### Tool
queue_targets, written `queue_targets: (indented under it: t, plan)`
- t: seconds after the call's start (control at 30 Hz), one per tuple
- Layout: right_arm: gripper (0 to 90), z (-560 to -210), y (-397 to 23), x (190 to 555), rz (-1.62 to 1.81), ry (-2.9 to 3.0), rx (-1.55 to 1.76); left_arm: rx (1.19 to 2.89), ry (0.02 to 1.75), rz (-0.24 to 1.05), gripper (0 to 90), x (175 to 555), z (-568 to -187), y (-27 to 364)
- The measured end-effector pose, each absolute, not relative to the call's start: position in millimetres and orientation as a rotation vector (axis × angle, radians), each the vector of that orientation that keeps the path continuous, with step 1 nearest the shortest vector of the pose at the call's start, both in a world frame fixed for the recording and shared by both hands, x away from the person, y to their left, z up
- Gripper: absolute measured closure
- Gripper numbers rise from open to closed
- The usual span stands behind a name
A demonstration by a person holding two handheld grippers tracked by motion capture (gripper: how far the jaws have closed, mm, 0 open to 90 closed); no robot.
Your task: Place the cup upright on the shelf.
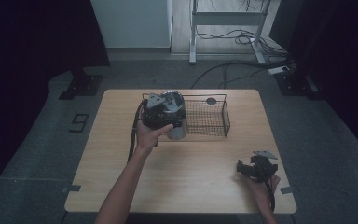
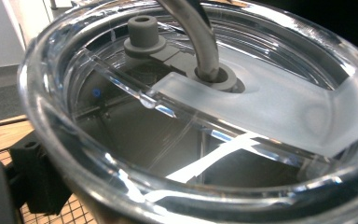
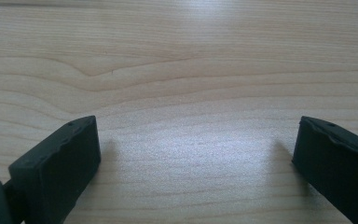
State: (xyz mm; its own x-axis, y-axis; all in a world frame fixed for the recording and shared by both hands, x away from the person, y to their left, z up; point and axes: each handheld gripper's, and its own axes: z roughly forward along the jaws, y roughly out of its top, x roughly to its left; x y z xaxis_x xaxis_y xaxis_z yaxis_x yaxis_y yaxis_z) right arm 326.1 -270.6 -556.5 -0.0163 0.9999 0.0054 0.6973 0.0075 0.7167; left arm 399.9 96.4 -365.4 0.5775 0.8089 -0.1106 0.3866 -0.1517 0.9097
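On the wooden table (image 1: 177, 163), left gripper (image 1: 161, 112) clamps the tumbler (image 1: 176, 116); right gripper (image 1: 256, 169) gapes.

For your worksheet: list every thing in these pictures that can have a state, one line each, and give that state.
Tumbler: upright at the basket's left end, clear lid on.
Lid: seated in the rim, grey straw through its hole.
Wire basket: upright on the table, right part bare.
Left claw: at the tumbler; grip cannot be told.
Right claw: open, nothing between its jaws, over the table.
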Motion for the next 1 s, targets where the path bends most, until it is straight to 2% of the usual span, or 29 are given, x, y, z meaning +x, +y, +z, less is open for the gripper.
queue_targets:
  t: [0.77,1.0]
  plan:
    - [0.4,-556.7,-270.5,326.2,0.754,1.765,1.742,1.707,1.072,0.495,3.6,422.7,-360.1,114.6]
    - [0.4,-556.7,-270.5,326.2,0.754,1.765,1.742,1.68,1.083,0.528,3.6,430.2,-360.5,116.3]
